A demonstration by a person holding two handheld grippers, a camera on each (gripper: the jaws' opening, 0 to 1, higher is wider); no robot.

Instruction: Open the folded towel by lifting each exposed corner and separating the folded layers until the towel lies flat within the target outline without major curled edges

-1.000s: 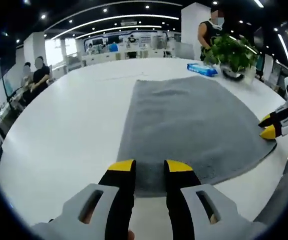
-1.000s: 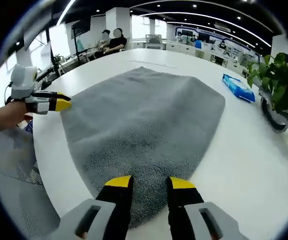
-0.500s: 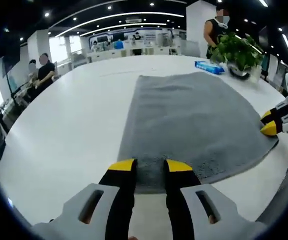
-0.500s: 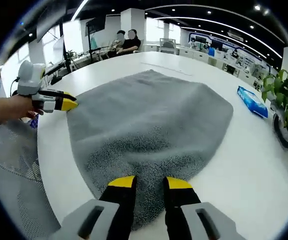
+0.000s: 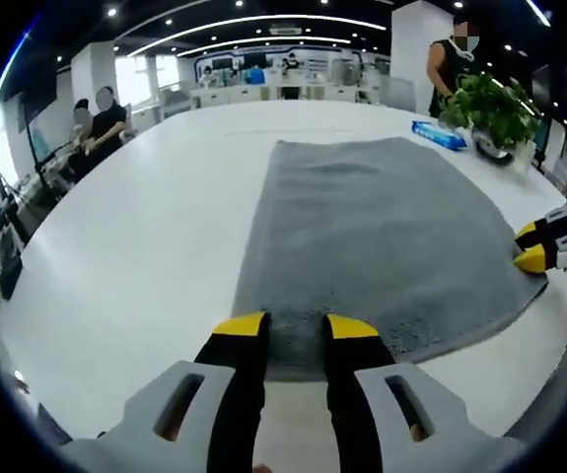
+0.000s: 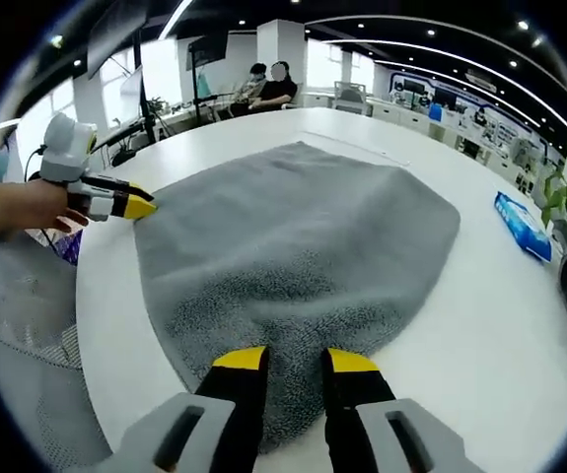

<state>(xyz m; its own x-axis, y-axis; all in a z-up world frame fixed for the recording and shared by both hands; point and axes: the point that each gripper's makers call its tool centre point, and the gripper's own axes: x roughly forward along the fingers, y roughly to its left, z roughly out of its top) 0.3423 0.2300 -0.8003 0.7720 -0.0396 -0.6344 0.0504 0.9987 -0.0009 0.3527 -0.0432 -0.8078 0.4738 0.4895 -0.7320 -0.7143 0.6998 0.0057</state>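
A grey towel (image 5: 382, 227) lies spread on the white table (image 5: 135, 246), one layer thick as far as I can tell. My left gripper (image 5: 295, 327) is shut on its near left corner, the towel's edge running between the jaws. In the right gripper view the same gripper (image 6: 140, 207) pinches that corner, held by a hand (image 6: 22, 207). My right gripper (image 6: 295, 359) is shut on the towel (image 6: 303, 236) at its near right corner, where the pile puckers into ridges. The left gripper view shows the right gripper (image 5: 531, 246) at that far corner, its tips close together.
A blue packet (image 5: 439, 135) and a potted plant (image 5: 490, 108) stand past the towel's far right side; the right gripper view has the packet (image 6: 525, 225) too. People sit at the far end (image 5: 101, 113); one stands (image 5: 451, 59). The table edge and a grey mesh seat (image 6: 27, 325) lie near me.
Both cameras have shifted slightly. The towel near my right gripper has drawn in and puckered into ridges. Both grippers stay shut on their corners.
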